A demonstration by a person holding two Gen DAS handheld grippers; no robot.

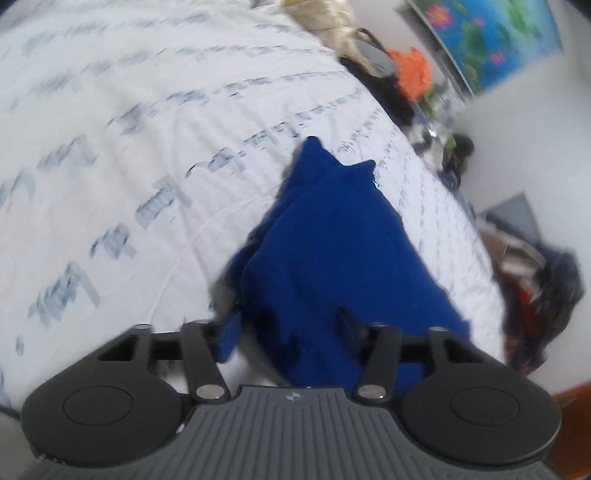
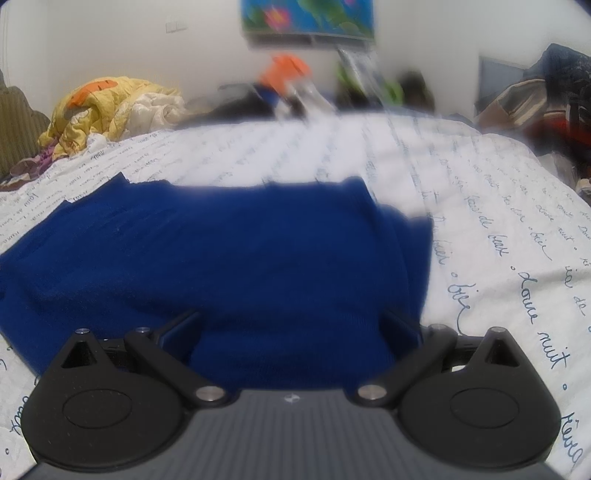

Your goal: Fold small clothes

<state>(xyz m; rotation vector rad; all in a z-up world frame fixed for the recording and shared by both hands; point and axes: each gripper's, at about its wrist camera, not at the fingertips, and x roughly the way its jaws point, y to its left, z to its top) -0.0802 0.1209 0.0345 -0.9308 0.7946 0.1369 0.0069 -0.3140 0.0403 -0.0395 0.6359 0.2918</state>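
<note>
A dark blue garment [image 1: 325, 240] lies partly folded on a white bed sheet [image 1: 147, 110] printed with handwriting. In the left wrist view it runs away from me and ends in two pointed corners. My left gripper [image 1: 290, 328] is at its near end. The jaws stand apart with cloth between them, and a strip of white shows between the left pad and the cloth. In the right wrist view the garment [image 2: 221, 251] spreads wide across the sheet [image 2: 480, 221]. My right gripper [image 2: 291, 328] stands wide open over the near edge, with blue cloth filling the gap.
A crumpled yellow blanket [image 2: 107, 107] lies at the far left of the bed. Orange [image 2: 284, 68] and dark items line the far edge under a flower poster [image 2: 306, 16]. A pile of dark clothes [image 2: 546, 103] sits off the right side. A wooden edge [image 1: 572, 424] shows low right.
</note>
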